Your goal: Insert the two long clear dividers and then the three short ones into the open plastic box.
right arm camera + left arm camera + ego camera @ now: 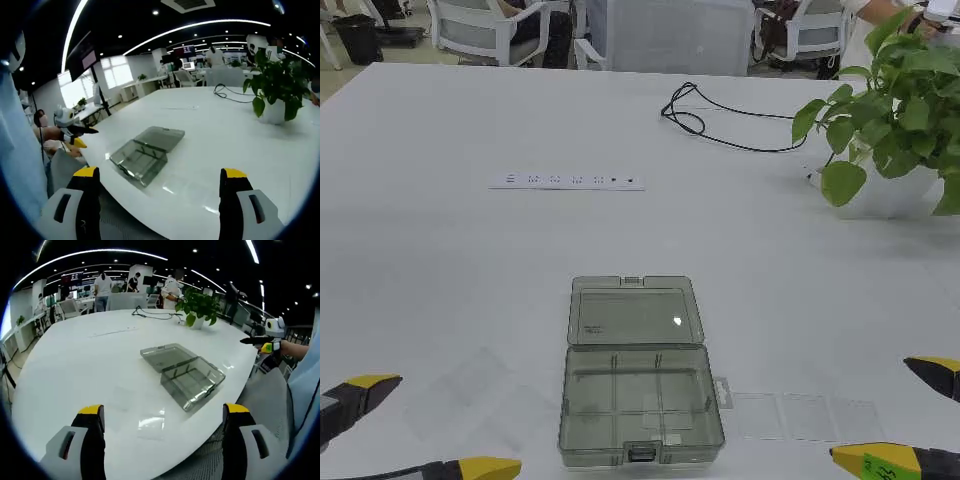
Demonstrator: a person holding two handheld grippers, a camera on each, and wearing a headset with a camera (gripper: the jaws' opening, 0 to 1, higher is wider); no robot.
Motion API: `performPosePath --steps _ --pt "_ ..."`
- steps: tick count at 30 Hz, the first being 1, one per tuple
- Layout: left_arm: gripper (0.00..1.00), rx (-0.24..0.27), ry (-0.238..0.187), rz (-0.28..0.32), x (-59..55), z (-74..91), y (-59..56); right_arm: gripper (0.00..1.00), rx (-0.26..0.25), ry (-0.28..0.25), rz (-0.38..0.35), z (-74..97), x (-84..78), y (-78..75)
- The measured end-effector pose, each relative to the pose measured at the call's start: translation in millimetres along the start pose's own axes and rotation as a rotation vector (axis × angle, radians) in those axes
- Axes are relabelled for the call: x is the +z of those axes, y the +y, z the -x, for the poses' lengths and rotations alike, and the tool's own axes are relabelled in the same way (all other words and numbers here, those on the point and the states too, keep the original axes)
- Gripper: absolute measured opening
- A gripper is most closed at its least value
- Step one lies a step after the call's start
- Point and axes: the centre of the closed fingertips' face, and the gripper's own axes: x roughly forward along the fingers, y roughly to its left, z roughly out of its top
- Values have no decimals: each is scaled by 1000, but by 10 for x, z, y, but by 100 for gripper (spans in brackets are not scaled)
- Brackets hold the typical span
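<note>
Open plastic box between the tongs, left gripper spread wide, empty, right gripper likewise, short clear dividers beside it.

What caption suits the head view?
Open plastic box on table, clear dividers beside it, left gripper and right gripper open.

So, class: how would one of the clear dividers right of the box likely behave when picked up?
The short dividers lie flat on the table, so probably hard to get under. They look thin and glossy: likely light, slippery, and inclined to slide if pushed.
</note>
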Motion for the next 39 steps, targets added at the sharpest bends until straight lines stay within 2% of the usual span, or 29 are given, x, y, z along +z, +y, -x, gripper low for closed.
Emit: performPosePath --steps 7,14,24,29,39 --pt "97 1 -6 18 -24 9 -2 100 5 -6 -1 -29 24 21" --pt "96 4 -31 59 -31 8 1 100 8 8 9 -15 4 31" --pt "96 11 -23 57 -64 28 14 100 10 9 3 -19 -18 32" --pt "94 -4 -19 50 -56 7 -31 100 18 13 -1 -32 -44 63" --pt "98 -10 -4 25 -42 -5 -47 100 19 17 5 -47 -56 66"
